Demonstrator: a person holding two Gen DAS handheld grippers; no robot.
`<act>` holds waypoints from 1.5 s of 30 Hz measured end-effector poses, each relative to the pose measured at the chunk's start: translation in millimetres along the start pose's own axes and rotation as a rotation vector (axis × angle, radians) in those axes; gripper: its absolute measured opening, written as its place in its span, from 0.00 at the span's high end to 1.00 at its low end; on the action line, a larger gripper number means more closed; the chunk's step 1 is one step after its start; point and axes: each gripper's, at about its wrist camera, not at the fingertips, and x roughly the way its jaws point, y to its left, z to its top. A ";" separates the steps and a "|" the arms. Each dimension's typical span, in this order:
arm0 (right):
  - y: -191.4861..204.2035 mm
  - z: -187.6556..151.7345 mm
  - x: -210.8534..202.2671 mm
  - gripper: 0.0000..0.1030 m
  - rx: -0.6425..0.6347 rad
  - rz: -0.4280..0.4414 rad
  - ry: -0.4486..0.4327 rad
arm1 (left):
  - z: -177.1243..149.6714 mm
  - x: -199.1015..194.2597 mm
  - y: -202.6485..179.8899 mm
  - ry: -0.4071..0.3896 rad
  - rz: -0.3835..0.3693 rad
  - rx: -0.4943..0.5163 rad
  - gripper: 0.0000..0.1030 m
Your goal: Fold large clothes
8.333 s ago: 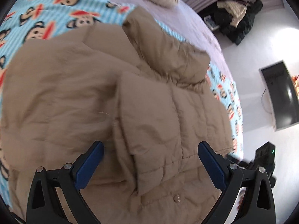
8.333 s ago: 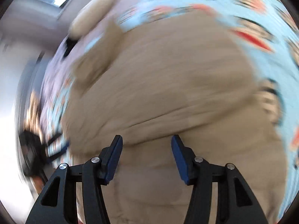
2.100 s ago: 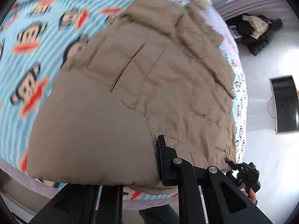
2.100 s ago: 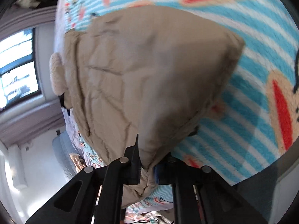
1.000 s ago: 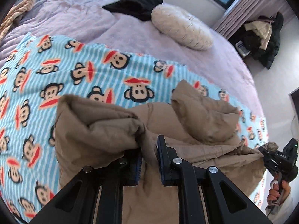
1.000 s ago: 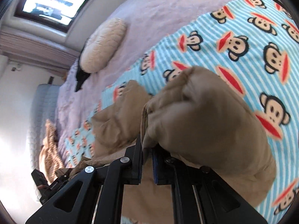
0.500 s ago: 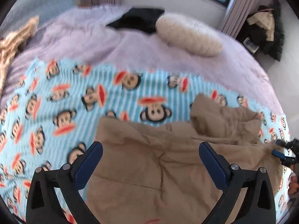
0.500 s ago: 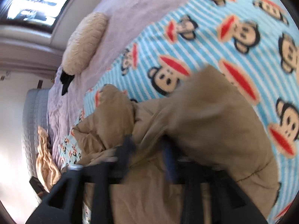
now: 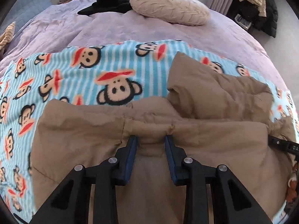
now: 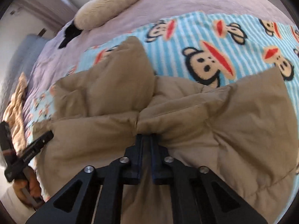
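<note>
A tan puffy jacket (image 9: 205, 140) lies folded across a blue monkey-print blanket (image 9: 74, 74) on the bed. My left gripper (image 9: 150, 140) points down at the jacket's upper fold. Its jaws are closing and the blue pads pinch a ridge of fabric between them. In the right wrist view the same jacket (image 10: 243, 121) puckers where my right gripper (image 10: 146, 137) is shut on a thin fold. The jacket's sleeve or collar part (image 10: 115, 78) bulges up behind the fold.
Behind the blanket (image 10: 205, 29) lie a lilac bedspread (image 9: 130, 31), a cream pillow (image 9: 168, 5) and a black garment (image 9: 110, 1). Dark clothes (image 9: 261, 5) are piled at the far right. A tan striped cloth (image 10: 16, 102) lies at the bed's left. A person's hand (image 10: 24, 188) shows at the lower left.
A second ago both grippers held the jacket's lifted edge. They let go with jaws wide, sank onto the folded jacket, and now pinch fabric on its top fold.
</note>
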 end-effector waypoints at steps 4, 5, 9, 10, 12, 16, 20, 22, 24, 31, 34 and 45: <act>-7.9 12.5 14.6 1.00 0.052 0.009 -0.025 | 14.0 19.0 2.5 -0.007 0.004 -0.012 0.67; -8.9 15.3 17.5 1.00 0.052 0.009 -0.024 | 16.3 21.9 3.5 -0.003 0.003 -0.014 0.67; -12.8 23.4 11.3 1.00 0.074 0.032 0.000 | 24.0 5.8 14.3 -0.013 -0.009 -0.025 0.67; -13.7 24.1 2.9 1.00 0.067 0.030 -0.005 | 23.8 -4.4 19.8 -0.038 0.009 -0.015 0.67; -19.2 23.2 -20.8 0.99 0.031 -0.008 -0.039 | 20.5 -19.8 34.8 -0.081 0.078 0.006 0.67; -50.4 15.9 -52.8 0.98 0.004 -0.144 -0.099 | 10.0 -7.7 81.5 -0.027 0.149 -0.046 0.67; -103.6 12.0 -35.9 1.00 0.160 -0.113 -0.052 | 9.5 27.0 103.0 0.004 0.176 -0.113 0.67; -113.1 13.9 -22.0 1.00 0.199 -0.109 -0.054 | 11.7 37.4 101.4 0.004 0.198 -0.118 0.67; -110.8 17.9 -9.4 1.00 0.172 -0.148 -0.060 | 16.4 46.5 98.2 0.003 0.214 -0.115 0.67; -101.6 25.4 -7.1 1.00 0.146 -0.204 -0.061 | 27.6 39.4 107.5 0.030 0.217 -0.168 0.66; -98.4 28.4 -26.3 0.96 0.161 -0.198 -0.051 | 25.7 11.7 109.0 0.000 0.218 -0.156 0.66; -74.1 -33.3 -100.0 0.62 0.219 -0.122 -0.101 | -43.6 -64.4 94.5 0.066 0.189 -0.106 0.66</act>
